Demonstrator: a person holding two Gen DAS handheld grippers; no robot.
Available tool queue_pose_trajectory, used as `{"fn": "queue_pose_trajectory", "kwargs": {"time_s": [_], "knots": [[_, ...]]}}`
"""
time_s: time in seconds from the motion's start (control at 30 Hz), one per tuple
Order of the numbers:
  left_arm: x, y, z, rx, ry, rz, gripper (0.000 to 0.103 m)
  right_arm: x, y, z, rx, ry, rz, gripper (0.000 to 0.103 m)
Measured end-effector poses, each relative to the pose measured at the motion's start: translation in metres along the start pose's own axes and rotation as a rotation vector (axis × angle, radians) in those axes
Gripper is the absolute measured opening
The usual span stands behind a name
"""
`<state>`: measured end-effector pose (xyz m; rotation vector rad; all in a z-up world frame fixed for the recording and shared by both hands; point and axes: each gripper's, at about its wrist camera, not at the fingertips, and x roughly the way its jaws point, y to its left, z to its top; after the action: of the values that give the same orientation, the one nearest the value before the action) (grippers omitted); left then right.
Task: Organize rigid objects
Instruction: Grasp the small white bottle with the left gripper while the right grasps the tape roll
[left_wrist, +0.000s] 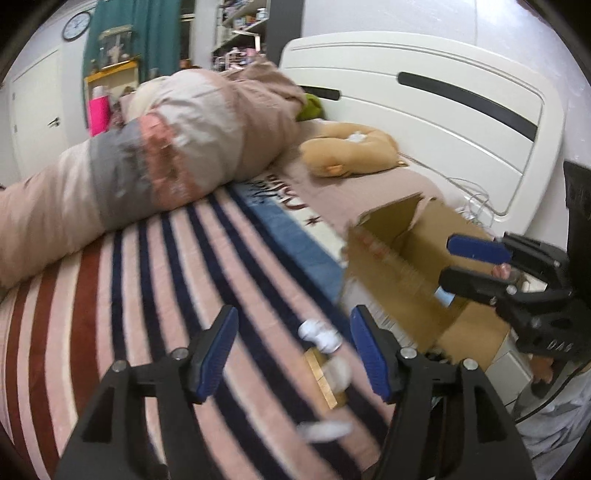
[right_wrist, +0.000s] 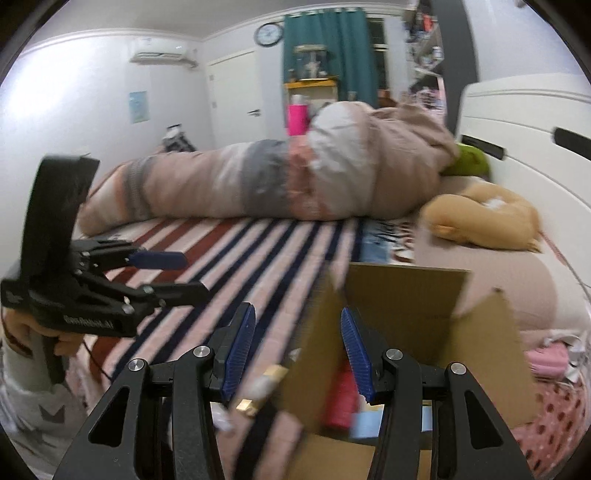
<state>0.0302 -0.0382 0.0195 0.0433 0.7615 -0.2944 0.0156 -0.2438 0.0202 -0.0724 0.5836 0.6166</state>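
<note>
The cardboard box (left_wrist: 413, 254) sits open on the bed, on the striped blanket (left_wrist: 155, 295), and everything here is placed from it. In the left wrist view the left gripper (left_wrist: 293, 350) hangs just beside the box's near corner, over the blanket, with its blue pads spread wide and nothing between them. Under that gap, close to the box wall, lie a small white piece (left_wrist: 320, 334) and a flat wooden block (left_wrist: 325, 380) with another pale item resting on it (motion blur hides what it is). A further white scrap (left_wrist: 325, 430) lies nearer the camera on the same stripes.

The right gripper (left_wrist: 463, 264) reaches over the box opening in that view; its two fingers stand apart and I see nothing held. From the right wrist view, the right gripper (right_wrist: 297, 350) straddles the box's near wall (right_wrist: 314, 350), jaws wide and empty. Inside the box there is something pink-red (right_wrist: 340, 398) and something pale blue (right_wrist: 369, 421), both blurred. Just outside that wall a small gold-coloured piece (right_wrist: 245, 404) lies on the blanket.

The left gripper (right_wrist: 177, 273) shows to the left of the box, above the stripes, open. Beyond the box lie a rolled duvet (right_wrist: 295, 181), a tan plush toy (right_wrist: 484, 218) and the white headboard (left_wrist: 443, 110).
</note>
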Motion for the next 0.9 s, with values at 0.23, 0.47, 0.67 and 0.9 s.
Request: {"fn": "queue_pose_trajectory", "kwargs": {"time_s": [0.23,0.47,0.67,0.9], "knots": [[0.011,0.04,-0.073,-0.067,0.045,-0.084,0.069,0.04,0.062,-0.014,-0.062,0.123,0.056,0.044],[0.066,0.026,-0.134,-0.119,0.126,-0.257,0.072,0.081,0.075,-0.049,-0.09,0.281,-0.066,0.044],[0.093,0.005,-0.149,-0.138,0.088,-0.286,0.076,0.107,0.076,-0.07,-0.156,0.399,-0.183,0.044],[0.09,0.0,-0.154,-0.126,0.052,-0.25,0.059,0.132,0.062,-0.079,-0.126,0.482,-0.192,0.031]]}}
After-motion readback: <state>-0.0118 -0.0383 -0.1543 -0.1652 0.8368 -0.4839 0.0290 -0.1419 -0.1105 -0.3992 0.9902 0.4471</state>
